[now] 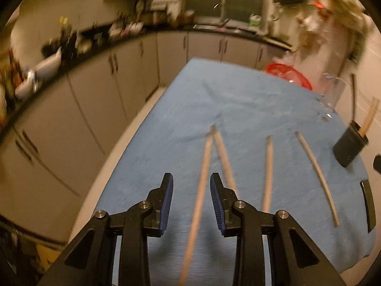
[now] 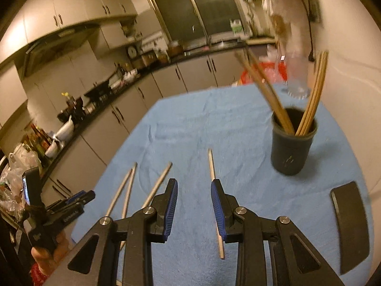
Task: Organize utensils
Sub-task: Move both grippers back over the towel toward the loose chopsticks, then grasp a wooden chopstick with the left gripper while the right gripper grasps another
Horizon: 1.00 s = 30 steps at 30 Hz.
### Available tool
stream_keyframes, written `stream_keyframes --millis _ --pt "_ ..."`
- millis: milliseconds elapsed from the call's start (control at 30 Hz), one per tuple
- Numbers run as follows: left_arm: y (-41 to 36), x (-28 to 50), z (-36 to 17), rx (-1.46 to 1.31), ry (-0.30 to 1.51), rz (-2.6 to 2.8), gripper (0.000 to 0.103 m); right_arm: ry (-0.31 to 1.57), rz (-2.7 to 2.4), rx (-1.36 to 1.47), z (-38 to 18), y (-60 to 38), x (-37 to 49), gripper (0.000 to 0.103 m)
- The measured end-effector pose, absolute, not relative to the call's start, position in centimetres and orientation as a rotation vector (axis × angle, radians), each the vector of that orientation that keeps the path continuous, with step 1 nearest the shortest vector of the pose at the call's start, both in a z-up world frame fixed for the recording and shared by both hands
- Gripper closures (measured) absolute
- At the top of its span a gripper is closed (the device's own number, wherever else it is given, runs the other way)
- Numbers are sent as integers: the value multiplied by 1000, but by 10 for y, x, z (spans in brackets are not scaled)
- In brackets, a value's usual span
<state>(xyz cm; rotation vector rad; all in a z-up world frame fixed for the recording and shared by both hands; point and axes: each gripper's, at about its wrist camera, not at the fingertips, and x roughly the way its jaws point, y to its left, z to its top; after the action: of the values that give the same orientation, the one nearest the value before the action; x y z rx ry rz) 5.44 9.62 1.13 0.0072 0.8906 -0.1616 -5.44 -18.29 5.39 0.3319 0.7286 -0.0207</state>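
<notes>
On the blue cloth (image 2: 238, 128) four loose chopsticks (image 1: 268, 171) lie side by side. Left gripper (image 1: 191, 199) hovers over the leftmost chopstick (image 1: 198, 197), jaws spread, nothing pinched. Right gripper (image 2: 194, 206) also spread and empty, above another chopstick (image 2: 215, 202). Dark cup (image 2: 291, 146) stands upright at right, holding more chopsticks. Flat black piece (image 2: 351, 226) lies near the cup.

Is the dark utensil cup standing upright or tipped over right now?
Upright. In the right wrist view the dark cup stands on its base on the blue cloth, mouth up, with chopsticks leaning inside it.
</notes>
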Motion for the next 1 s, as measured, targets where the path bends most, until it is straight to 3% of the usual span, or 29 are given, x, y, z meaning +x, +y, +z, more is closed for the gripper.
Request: stream_keyframes --millis 333,733,1000 --pt "82 114 -19 14 1075 -281 70 836 6 312 28 -169 -20 71" --pt "41 154 -34 222 1127 -235 70 937 -26 287 15 -183 36 71" --pt "37 168 -30 270 1154 -288 89 1128 -35 264 -18 -185 118 71"
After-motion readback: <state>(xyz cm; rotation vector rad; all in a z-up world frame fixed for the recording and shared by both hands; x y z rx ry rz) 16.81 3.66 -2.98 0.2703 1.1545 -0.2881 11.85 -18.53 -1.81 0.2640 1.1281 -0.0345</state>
